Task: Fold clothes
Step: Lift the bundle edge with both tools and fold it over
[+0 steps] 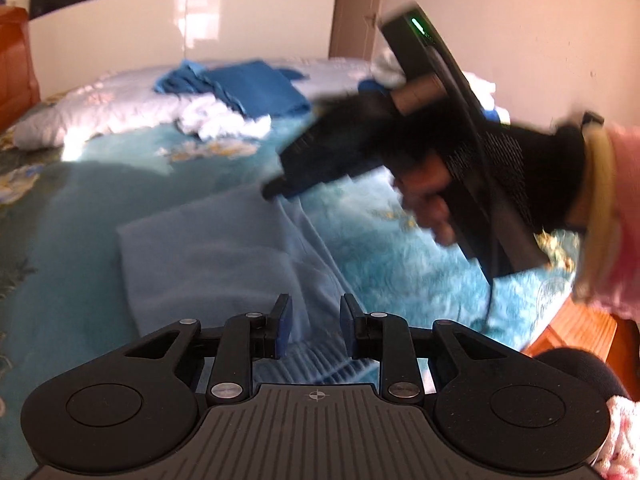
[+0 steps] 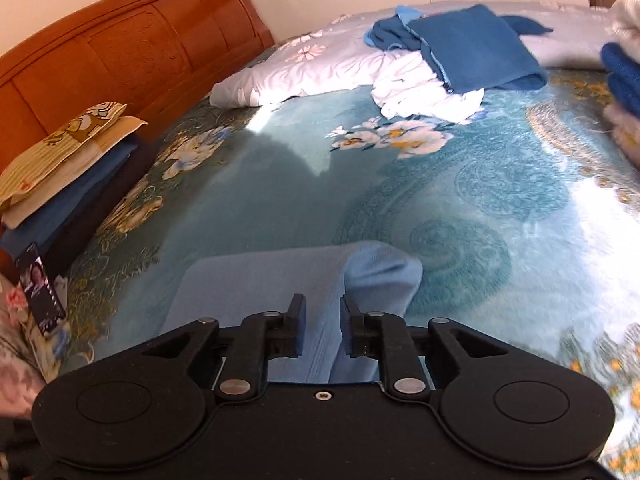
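Note:
A light blue knit garment [image 1: 208, 256] lies partly folded on the bed. Its ribbed hem runs between the fingers of my left gripper [image 1: 316, 326], which is shut on it near the bed's front edge. A raised ridge of cloth leads from there up to my right gripper [image 1: 276, 190], blurred and held by a gloved hand [image 1: 516, 168]. In the right wrist view, the right gripper [image 2: 322, 326] is shut on a bunched fold of the same garment [image 2: 376, 276], with its jaws narrowly apart around the cloth.
Dark blue clothes [image 2: 472, 48] and white ones [image 2: 424, 88] lie heaped at the far side on a pale quilt [image 2: 320, 64]. Folded items [image 2: 68, 160] are stacked by the wooden headboard [image 2: 132, 44]. More clothes [image 2: 624, 80] sit at the right edge. A teal floral blanket [image 2: 460, 192] covers the bed.

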The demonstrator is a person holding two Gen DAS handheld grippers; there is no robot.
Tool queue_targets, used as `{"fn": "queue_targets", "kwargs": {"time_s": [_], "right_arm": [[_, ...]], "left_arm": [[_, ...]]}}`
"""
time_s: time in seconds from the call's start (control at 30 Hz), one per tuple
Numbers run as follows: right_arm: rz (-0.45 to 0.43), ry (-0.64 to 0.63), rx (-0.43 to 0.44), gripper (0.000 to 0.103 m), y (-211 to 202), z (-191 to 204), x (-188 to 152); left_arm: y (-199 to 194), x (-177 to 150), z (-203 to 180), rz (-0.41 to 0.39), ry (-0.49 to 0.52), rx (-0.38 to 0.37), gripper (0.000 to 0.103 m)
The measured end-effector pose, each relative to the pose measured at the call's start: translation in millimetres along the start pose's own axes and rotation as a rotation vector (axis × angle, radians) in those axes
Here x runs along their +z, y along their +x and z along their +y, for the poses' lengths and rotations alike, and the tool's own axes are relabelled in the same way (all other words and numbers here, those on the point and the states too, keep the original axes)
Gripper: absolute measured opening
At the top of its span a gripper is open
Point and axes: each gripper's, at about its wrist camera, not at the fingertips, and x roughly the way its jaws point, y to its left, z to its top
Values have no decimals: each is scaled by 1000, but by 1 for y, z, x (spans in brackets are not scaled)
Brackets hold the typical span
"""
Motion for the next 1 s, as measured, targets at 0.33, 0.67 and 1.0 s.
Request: {"fn": "queue_targets", "kwargs": {"time_s": [0.33, 0.67, 1.0], "right_arm": [[48, 92, 40, 10, 40, -18, 20], [80, 50, 7, 6, 55, -23, 22], [56, 33, 13, 18, 37, -13, 28]], "left_arm": [[14, -7, 1, 67, -47, -50, 23], [20, -11, -2, 105, -43, -53, 23], [3, -4, -4, 31, -39, -48, 39]]}}
